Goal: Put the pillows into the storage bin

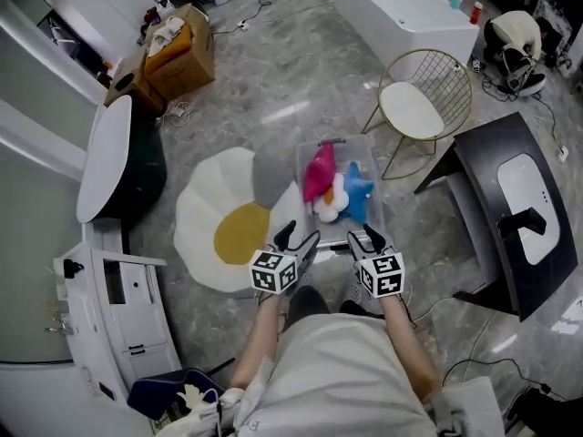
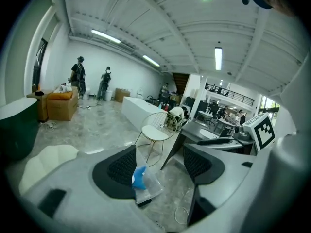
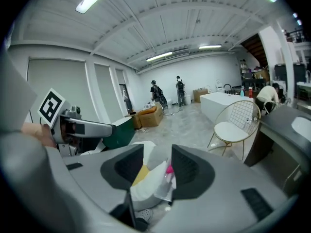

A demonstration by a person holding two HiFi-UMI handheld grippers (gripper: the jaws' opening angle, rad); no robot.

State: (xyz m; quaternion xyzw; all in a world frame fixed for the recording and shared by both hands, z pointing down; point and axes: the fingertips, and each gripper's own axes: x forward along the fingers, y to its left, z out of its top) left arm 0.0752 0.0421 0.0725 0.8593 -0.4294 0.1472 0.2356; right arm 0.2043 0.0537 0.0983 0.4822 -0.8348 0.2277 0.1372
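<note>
A clear storage bin point(image 1: 377, 178) stands on the floor just ahead of me. In it lie a pink pillow point(image 1: 319, 171), a blue star pillow point(image 1: 358, 192) and a small white flower pillow point(image 1: 330, 204). Left of the bin a large flower-shaped cushion point(image 1: 205, 217), white with a yellow centre and one grey petal, lies flat on the floor. My left gripper point(image 1: 299, 237) hovers near the bin's near left corner, open and empty. My right gripper point(image 1: 366, 237) hangs over the bin's near edge, open and empty too. In the left gripper view the blue pillow point(image 2: 139, 177) shows between the jaws, far below.
A gold wire chair point(image 1: 424, 107) stands behind the bin and a black desk point(image 1: 510, 208) to its right. A long white counter point(image 1: 401, 12) is farther back. Cardboard boxes point(image 1: 178, 57), a round green-and-white tub point(image 1: 118, 157) and a white cabinet point(image 1: 118, 299) line the left side.
</note>
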